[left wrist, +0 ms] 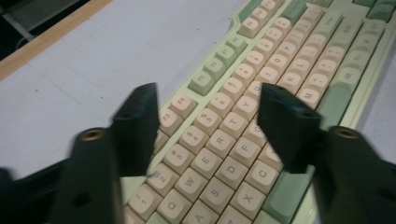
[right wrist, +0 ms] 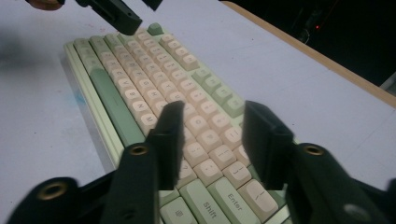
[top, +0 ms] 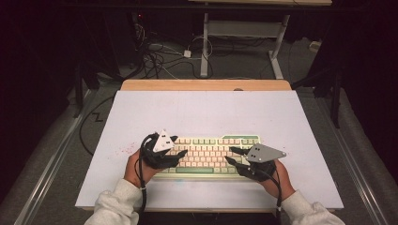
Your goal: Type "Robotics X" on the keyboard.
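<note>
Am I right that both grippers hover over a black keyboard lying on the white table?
Not quite: the keyboard is pale green with cream keys, not black, as the high view shows. The rest holds: the left gripper and right gripper hover over it on the white table.

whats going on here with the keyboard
A person sits at the white table with a gripper in each hand, working over a cream and green keyboard. The left gripper hovers over the keyboard's left end, the right gripper over its right end. Both sets of jaws stand apart with nothing between them, above the keys.
</note>
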`<state>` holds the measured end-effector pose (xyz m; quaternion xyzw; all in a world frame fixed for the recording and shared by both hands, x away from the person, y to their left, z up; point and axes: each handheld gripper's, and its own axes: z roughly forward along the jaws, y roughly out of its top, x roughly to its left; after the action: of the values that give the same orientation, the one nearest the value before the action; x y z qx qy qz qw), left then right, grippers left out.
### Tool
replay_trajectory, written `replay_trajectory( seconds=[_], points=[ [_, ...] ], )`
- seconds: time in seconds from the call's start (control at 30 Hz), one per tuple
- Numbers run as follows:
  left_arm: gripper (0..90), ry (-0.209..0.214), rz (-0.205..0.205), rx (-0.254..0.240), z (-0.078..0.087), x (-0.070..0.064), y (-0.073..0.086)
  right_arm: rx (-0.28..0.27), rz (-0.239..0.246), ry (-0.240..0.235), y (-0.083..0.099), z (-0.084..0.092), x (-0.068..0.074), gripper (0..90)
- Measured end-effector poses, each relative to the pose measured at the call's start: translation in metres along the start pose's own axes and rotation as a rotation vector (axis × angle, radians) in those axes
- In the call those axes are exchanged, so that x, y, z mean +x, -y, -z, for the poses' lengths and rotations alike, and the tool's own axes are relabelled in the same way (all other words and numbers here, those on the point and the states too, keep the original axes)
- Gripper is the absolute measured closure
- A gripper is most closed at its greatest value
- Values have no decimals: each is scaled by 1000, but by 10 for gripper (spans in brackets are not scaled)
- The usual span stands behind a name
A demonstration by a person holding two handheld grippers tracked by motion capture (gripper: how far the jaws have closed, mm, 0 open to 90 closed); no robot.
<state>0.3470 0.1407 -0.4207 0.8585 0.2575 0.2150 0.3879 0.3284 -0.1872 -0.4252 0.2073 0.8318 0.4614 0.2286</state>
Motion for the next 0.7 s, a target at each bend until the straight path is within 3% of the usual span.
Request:
replay_trajectory(
  seconds=[0.1,0.2,0.4,0.7],
  points=[
    [247,-23,2,-20,6,1,7,29,3,-25,-3,-5,-1,822],
    [210,-33,10,-39,11,1,16,59,16,-51,-7,-12,-1,900],
    [147,-74,-47,-40,25,-4,32,107,13,-66,-14,-27,1,900],
    [147,-80,2,-37,39,-6,63,172,31,-85,-26,-58,6,900]
  ],
)
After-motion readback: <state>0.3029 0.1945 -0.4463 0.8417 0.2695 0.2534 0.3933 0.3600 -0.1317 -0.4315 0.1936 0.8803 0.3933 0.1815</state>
